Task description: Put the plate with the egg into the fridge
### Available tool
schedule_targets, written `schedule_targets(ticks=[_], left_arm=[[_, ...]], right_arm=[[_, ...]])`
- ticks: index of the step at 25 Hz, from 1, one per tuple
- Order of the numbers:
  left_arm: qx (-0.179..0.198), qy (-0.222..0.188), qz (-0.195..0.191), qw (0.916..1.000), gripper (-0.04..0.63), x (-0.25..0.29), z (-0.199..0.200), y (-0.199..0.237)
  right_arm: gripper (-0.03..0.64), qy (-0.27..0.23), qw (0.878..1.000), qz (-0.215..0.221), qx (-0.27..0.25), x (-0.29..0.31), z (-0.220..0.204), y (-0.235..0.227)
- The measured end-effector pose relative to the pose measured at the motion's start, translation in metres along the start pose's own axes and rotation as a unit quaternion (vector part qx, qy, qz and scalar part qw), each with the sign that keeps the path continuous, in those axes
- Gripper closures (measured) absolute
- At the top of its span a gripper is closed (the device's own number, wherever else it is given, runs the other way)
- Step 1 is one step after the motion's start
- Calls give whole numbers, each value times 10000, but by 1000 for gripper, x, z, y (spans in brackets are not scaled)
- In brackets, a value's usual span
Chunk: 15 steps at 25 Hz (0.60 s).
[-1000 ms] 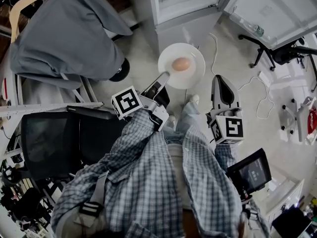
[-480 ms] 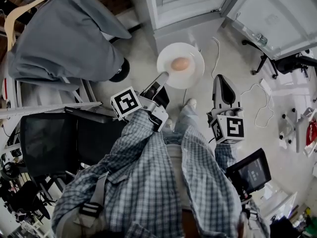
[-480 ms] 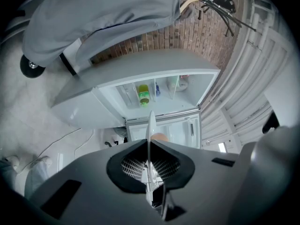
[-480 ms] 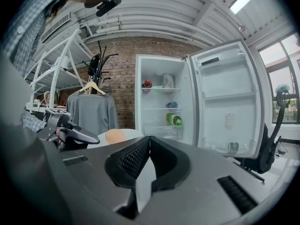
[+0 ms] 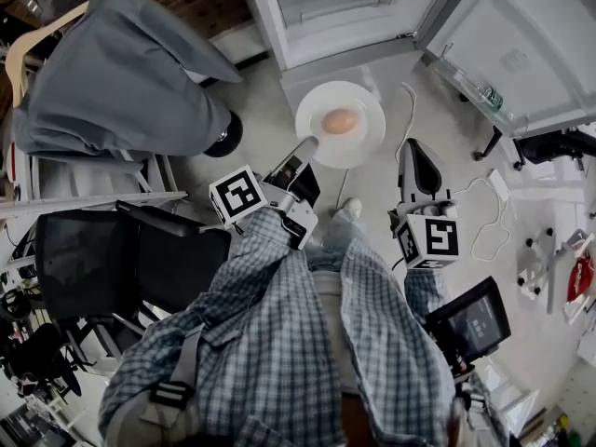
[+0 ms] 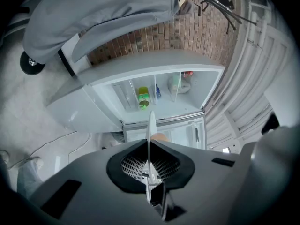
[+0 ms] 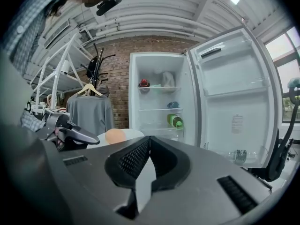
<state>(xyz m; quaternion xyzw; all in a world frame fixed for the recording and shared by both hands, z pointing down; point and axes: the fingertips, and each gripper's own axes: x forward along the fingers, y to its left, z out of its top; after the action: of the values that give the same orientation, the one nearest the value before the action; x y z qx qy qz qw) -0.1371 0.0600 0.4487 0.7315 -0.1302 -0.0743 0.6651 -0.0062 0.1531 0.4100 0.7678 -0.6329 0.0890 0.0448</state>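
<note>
A white plate (image 5: 358, 142) with a brownish egg (image 5: 340, 120) on it hangs level over the floor, just in front of the open fridge (image 5: 326, 12). My left gripper (image 5: 304, 149) is shut on the plate's near-left rim. In the left gripper view the plate (image 6: 151, 123) runs edge-on out of the left gripper (image 6: 150, 143), with the egg (image 6: 160, 137) just beside it. My right gripper (image 5: 411, 149) hangs to the plate's right, apart from it. The right gripper (image 7: 149, 138) is shut and holds nothing; behind it show the egg (image 7: 115, 136) and the fridge shelves (image 7: 161, 109).
The fridge door (image 5: 521, 35) stands wide open to the right, a bottle in its rack. A green bottle (image 7: 175, 121) lies on a lower shelf. A grey jacket on a hanger (image 5: 121, 63) and a black chair (image 5: 112, 259) are on the left. White cables (image 5: 407, 110) trail on the floor.
The fridge has drawn a little nearer, and more of its inside shows at the top of the head view. The plate stays in the left gripper; the right gripper keeps its place beside it.
</note>
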Motion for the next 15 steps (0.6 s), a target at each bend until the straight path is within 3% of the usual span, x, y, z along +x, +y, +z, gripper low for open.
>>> schedule_targets(ticks=[5,15], left_arm=[[-2,-87,-30,10000,578,25,-3,-4],[-49,-146,3,9999,578,77,-12,-4]], right_arm=[[609,154,9999,46,27,9,3,-23],[609,-37,10000,58,69,21,7,-80]])
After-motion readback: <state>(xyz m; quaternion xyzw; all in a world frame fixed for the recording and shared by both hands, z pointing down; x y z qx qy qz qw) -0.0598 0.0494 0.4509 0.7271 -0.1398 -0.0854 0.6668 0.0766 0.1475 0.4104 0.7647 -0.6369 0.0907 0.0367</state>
